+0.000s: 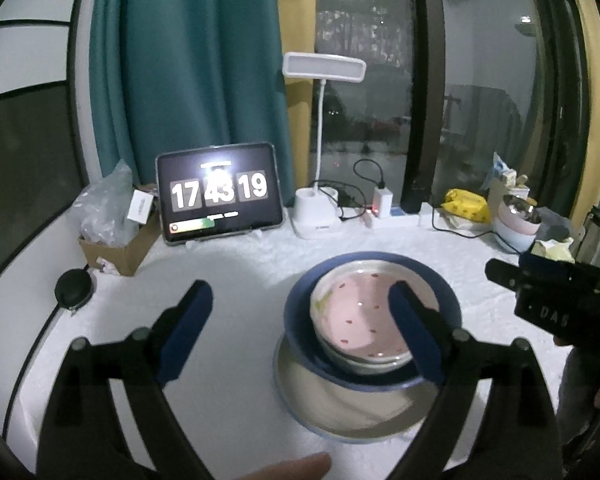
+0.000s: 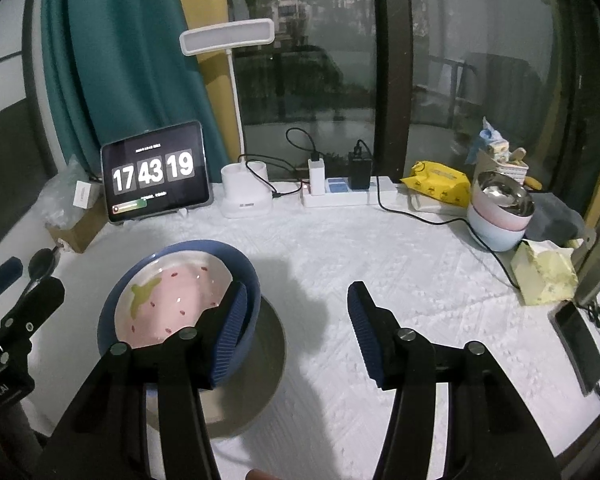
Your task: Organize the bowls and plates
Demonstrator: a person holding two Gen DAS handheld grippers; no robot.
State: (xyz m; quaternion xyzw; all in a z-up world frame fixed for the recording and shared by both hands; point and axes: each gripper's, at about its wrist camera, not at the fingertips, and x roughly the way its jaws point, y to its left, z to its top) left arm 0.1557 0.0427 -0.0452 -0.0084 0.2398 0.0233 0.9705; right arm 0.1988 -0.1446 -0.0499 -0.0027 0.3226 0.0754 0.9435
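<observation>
both our grippers gape empty: left gripper, right gripper flank pink bowl nested inside blue bowl atop plate.

I note dark window glass, teal curtain left, white textured tablecloth, unlit desk lamp.

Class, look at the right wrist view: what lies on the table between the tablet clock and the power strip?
The white desk lamp's base stands between the tablet clock and the power strip, in the right wrist view.
</observation>
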